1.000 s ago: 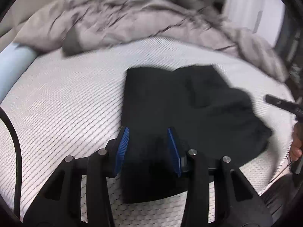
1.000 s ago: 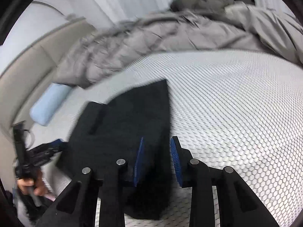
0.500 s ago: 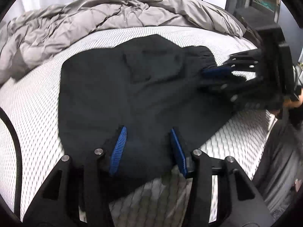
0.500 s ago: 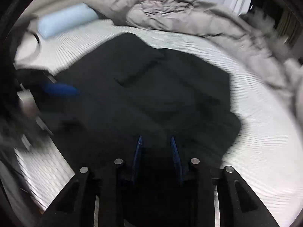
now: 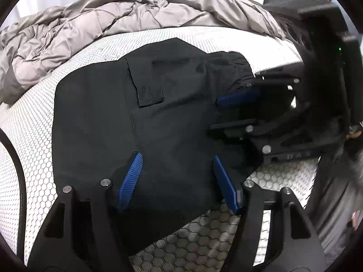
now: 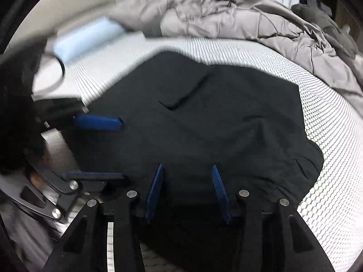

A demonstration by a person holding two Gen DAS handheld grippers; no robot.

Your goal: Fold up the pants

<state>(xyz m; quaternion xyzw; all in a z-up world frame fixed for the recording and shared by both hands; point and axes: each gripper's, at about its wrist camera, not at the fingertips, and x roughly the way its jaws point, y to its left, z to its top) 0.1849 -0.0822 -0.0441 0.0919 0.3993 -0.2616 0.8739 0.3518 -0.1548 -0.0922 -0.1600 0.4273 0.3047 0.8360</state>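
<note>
Matt black cloth pants (image 5: 172,122) on honeycomb-textured mattress (image 5: 36,136)

Left gripper (image 5: 178,158): black frame, two fingers faced with ribbed blue pads (image 5: 130,181), silver screws at the linkage pivots. A black cable (image 5: 17,165) runs beside its left finger. Right gripper (image 6: 187,168): identical build; "DAS" lettering (image 5: 298,156) marks its housing.

Both wrist cameras look steeply down, close over the pants (image 5: 172,122).

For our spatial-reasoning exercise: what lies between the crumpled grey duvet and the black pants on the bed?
A bare strip of white honeycomb-patterned mattress separates the duvet from the pants; both wrist views show it.
</note>
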